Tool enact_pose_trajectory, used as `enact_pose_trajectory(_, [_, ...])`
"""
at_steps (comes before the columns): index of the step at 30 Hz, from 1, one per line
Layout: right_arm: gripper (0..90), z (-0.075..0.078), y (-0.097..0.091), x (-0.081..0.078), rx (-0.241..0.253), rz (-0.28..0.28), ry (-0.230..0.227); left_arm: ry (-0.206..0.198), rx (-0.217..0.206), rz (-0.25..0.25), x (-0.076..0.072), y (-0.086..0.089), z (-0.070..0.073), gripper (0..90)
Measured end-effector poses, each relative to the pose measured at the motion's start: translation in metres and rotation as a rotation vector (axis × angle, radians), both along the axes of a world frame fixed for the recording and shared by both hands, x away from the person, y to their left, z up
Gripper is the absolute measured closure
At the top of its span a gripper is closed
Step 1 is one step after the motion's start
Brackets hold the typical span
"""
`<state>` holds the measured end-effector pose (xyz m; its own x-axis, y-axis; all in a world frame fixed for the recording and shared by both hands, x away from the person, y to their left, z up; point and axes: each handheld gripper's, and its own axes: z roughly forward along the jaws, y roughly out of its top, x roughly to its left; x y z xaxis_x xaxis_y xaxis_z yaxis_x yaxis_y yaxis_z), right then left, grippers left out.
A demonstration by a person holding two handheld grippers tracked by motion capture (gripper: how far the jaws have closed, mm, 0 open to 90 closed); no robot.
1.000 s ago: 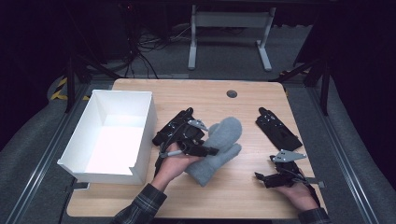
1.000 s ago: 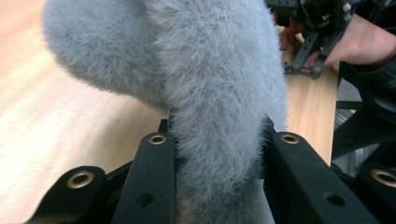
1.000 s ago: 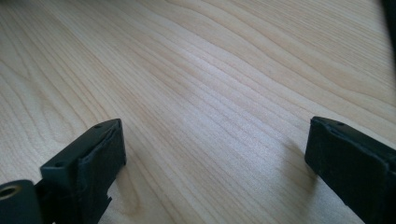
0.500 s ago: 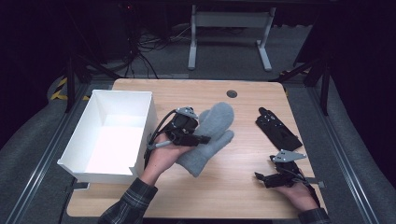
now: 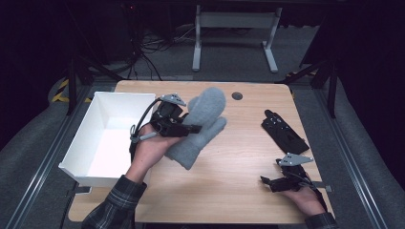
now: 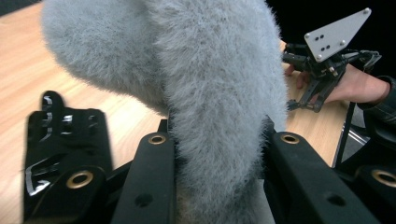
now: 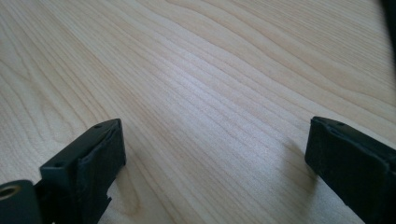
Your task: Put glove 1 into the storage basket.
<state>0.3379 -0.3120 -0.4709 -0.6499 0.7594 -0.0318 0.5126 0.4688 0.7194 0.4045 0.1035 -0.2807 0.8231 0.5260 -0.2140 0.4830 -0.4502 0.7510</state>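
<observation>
The left gripper (image 5: 193, 128) clamps a grey fleece mitten (image 5: 200, 125) above the wooden table (image 5: 229, 186); its long axis runs from 7 to 1 o'clock, fingertip end uppermost. A white box (image 5: 81, 143) lies at 9 o'clock, a black glove (image 5: 284, 132) at 3 o'clock. The right gripper (image 5: 263, 181), jaws wide apart and holding nothing, rests at 4 o'clock.

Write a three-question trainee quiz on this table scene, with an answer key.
1. True or false: the left tongs are shut on the grey mitten.
2. Which side of the mitten is the white box on in the high view: A left, B right?
3. What lies between the right tongs?

Key: 1 true; 2 A; 3 nothing, just the bare table.
</observation>
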Motion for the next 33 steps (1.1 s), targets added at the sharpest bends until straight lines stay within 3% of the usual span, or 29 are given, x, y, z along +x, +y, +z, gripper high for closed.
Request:
enact_pose_trajectory(8, [5.3, 0.000, 0.000, 0.000, 0.000, -0.001, 0.001, -0.033, -0.004, 0.061, -0.001, 0.031, 0.023, 71.7])
enact_pose_trajectory(17, [5.3, 0.000, 0.000, 0.000, 0.001, -0.001, 0.001, -0.053, -0.008, 0.144, -0.003, 0.067, 0.037, 71.8])
enact_pose_trajectory(28, [5.1, 0.000, 0.000, 0.000, 0.001, 0.000, 0.002, -0.057, 0.005, 0.250, -0.006, 0.113, 0.040, 71.9])
enact_pose_trajectory(29, [5.1, 0.000, 0.000, 0.000, 0.001, 0.000, 0.002, -0.057, 0.005, 0.279, -0.006, 0.124, 0.039, 71.9])
enact_pose_trajectory(33, [4.9, 0.000, 0.000, 0.000, -0.001, 0.000, 0.002, -0.047, 0.012, 0.314, -0.006, 0.137, 0.035, 71.9])
